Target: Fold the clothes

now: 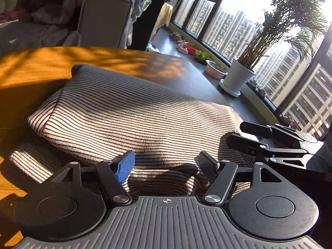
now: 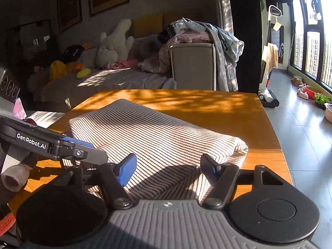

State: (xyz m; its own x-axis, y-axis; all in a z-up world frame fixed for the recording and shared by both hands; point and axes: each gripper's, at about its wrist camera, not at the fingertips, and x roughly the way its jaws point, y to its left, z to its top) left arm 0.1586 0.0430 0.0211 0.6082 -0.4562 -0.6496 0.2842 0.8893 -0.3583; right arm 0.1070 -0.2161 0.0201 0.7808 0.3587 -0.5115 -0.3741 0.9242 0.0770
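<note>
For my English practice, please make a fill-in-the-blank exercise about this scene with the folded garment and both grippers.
1. The folded striped knit garment lies on an orange wooden ____.
2. Between the left gripper fingers nothing is held; its jaws stand ____.
3. One pad of the right gripper is black, the other ____.
4. A potted palm stands by the ____.

Missing words: table; open; blue; window

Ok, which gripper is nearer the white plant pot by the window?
Right. The right gripper hangs over the striped garment's window-side edge, toward the plant pot; the left gripper sits beside it, farther from the window.
</note>
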